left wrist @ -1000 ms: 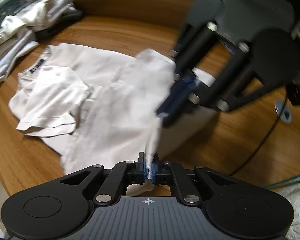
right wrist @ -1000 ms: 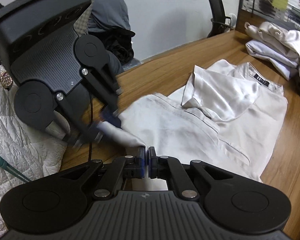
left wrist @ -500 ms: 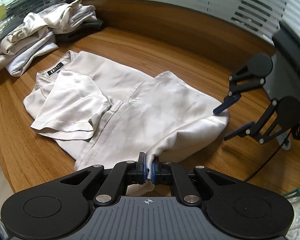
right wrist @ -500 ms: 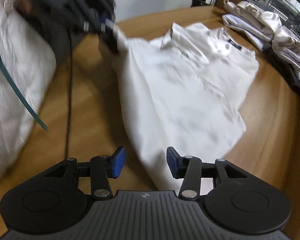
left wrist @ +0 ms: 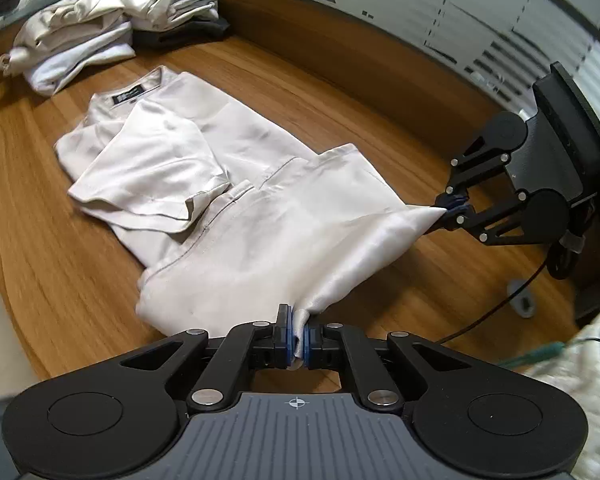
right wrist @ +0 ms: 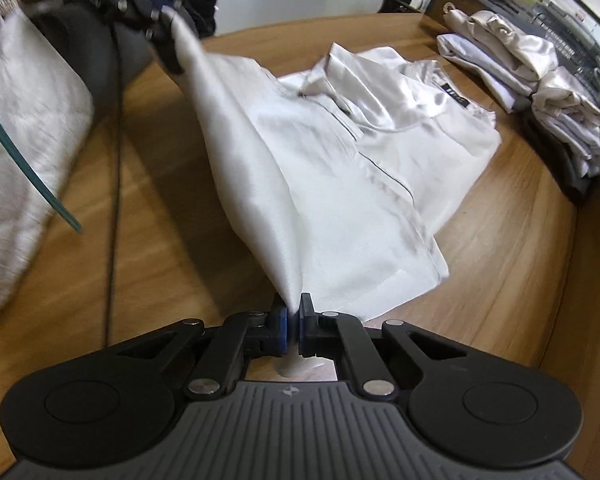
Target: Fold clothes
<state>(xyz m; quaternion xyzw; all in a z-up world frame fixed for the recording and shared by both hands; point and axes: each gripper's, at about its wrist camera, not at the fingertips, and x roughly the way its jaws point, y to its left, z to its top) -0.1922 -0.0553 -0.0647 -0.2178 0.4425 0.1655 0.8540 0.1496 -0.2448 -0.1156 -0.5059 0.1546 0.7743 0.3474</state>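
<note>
since the earlier left wrist frame the right tongs [left wrist: 452, 205] have swung away from the left tongs [left wrist: 296, 336], opened and closed again on the shirt [left wrist: 236, 200]'s far hem corner, while the left tongs stay clamped on the near corner, hem stretched between them. in the right wrist view the right tongs [right wrist: 293, 330] pinch the shirt [right wrist: 340, 168] with the left tongs [right wrist: 168, 12] up ahead; sleeves look folded in, the bottom fold is left, and a stack of folded clothes [right wrist: 532, 80] waits on the table [right wrist: 500, 280] beyond.

A pale satin shirt [left wrist: 236, 184] lies collar-far on the wooden table, its near hem lifted taut at two corners.
</note>
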